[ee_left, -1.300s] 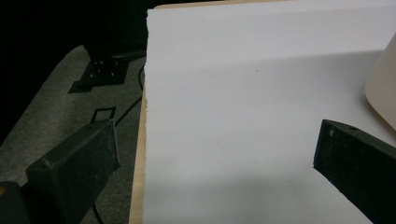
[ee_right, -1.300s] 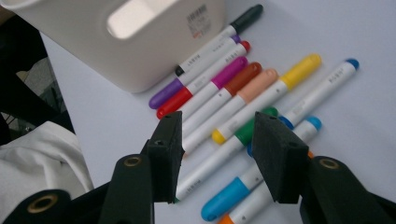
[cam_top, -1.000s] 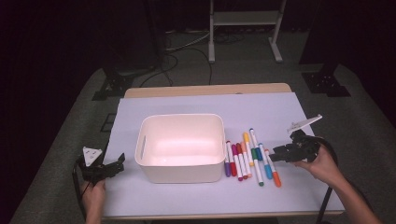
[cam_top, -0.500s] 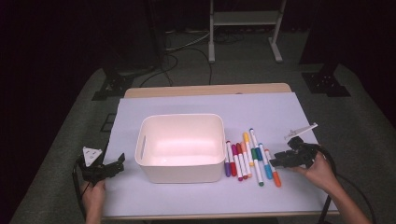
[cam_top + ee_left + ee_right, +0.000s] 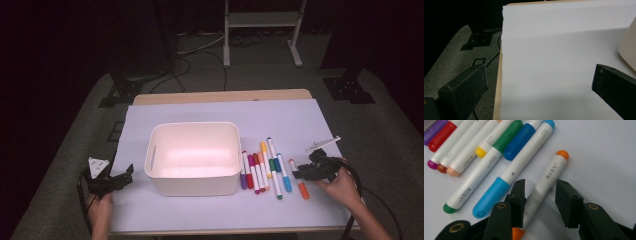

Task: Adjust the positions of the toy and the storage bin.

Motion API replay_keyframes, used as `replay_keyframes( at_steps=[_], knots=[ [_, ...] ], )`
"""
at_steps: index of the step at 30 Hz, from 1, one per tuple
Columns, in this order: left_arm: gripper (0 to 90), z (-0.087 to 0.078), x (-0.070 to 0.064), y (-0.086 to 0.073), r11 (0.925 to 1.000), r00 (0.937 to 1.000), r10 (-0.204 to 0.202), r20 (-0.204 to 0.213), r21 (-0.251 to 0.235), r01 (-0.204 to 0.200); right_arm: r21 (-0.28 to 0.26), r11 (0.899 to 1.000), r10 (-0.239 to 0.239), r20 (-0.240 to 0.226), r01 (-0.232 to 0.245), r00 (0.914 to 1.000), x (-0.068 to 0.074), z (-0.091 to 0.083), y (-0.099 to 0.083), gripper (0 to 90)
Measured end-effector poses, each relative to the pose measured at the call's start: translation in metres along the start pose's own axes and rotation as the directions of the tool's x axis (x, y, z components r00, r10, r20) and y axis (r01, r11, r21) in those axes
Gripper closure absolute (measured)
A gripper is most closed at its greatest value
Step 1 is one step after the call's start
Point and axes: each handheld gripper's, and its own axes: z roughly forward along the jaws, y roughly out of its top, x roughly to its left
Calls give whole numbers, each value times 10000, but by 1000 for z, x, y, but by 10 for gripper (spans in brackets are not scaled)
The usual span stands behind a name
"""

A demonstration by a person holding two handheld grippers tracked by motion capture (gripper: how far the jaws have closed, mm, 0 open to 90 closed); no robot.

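A white bin (image 5: 192,125) stands mid-table on a white sheet (image 5: 210,212). Several coloured markers (image 5: 262,167) lie in a row to its right. The orange-capped marker (image 5: 300,182) is the rightmost one. My right gripper (image 5: 301,174) is down at the table with its jaws open on either side of this orange marker (image 5: 554,170); the left jaw is close against it and a gap shows on the right. A light-blue marker (image 5: 524,167) lies just beside it. My left gripper (image 5: 128,174) rests open with nothing between its jaws at the sheet's left edge, pointing toward the bin (image 5: 629,50).
The table's left edge (image 5: 497,87) drops to grey carpet with a black stand foot (image 5: 477,40) and cables. A white shelf frame (image 5: 260,30) stands behind the table. Bare sheet lies in front of and behind the bin.
My right gripper has moved left and toward me, coming down over the orange marker. The left gripper has stayed put.
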Motion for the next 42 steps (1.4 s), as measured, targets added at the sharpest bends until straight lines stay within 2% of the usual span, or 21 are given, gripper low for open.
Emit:
replay_keyframes(
  at_steps=[8,11,12,15,21,24,26,30,35,42],
  knots=[
    [0,0,0,0,10000,10000,2,16,4,-2,-123,9999,112,698,-104,9975,0,-2,-8,720],
    [0,0,0,0,10000,10000,8,14,-7,-8,-129,9998,137,812,-127,9966,-1,-2,-9,752],
    [0,0,0,0,10000,10000,-7,16,-23,7,-144,9994,328,672,-319,9972,-3,-3,-9,755],
    [0,0,0,0,10000,10000,1,22,-27,-1,-126,9990,426,520,-420,9977,-4,-5,-9,756],
    [0,0,0,0,10000,10000,15,29,-16,-15,-418,9982,427,-107,-431,9990,-2,-16,-5,756],
    [0,0,0,0,10000,10000,8,29,-7,-8,-714,9963,439,-614,-483,9971,2,-26,1,756],
    [0,0,0,0,10000,10000,26,26,-10,-26,-811,9956,406,-739,-466,9964,3,-30,3,757],
    [0,0,0,0,10000,10000,9,44,5,-9,-1149,9931,94,-1281,-242,9917,14,-46,19,756],
    [0,0,0,0,10000,10000,-32,64,12,32,-1445,9895,-260,-1888,-16,9817,28,-59,36,756],
    [0,0,0,0,10000,10000,-22,97,5,22,-1804,9815,-1064,-2331,646,9666,50,-76,64,756]
  ],
)
